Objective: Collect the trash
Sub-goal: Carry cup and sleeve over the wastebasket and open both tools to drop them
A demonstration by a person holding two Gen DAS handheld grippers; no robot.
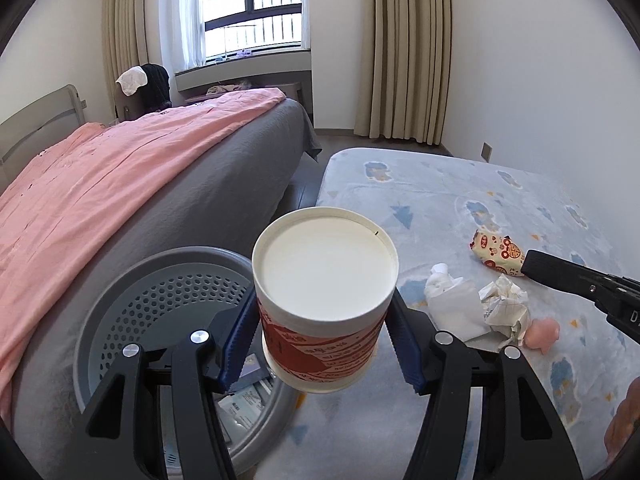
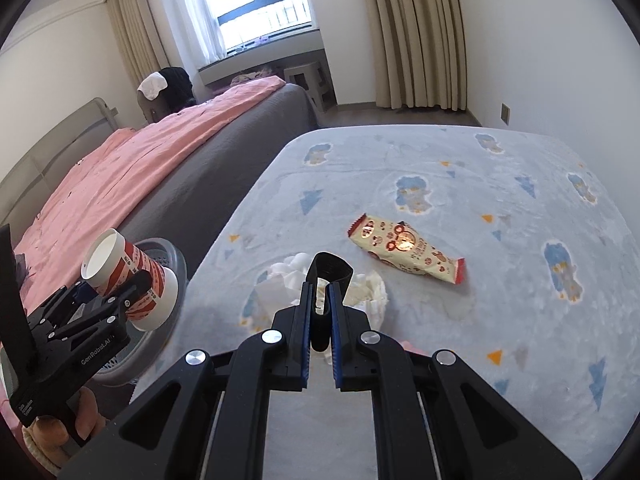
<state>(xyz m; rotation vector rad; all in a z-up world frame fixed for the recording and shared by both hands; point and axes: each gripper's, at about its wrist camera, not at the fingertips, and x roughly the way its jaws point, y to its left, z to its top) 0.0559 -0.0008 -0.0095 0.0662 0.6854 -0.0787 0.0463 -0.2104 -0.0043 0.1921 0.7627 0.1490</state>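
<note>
The grey bin [image 1: 120, 300] stands hard against the bed's grey side [image 1: 192, 216], its mouth partly covered by the held paper cup [image 1: 324, 296]. On the blue mat [image 2: 500, 300], crumpled tissues [image 2: 372, 292] and a snack wrapper [image 2: 404, 252] lie near each other; the mat beyond them is open.

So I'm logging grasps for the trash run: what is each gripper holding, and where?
The left gripper clamps the cup by its side wall. The right gripper is shut on a black clip.
</note>
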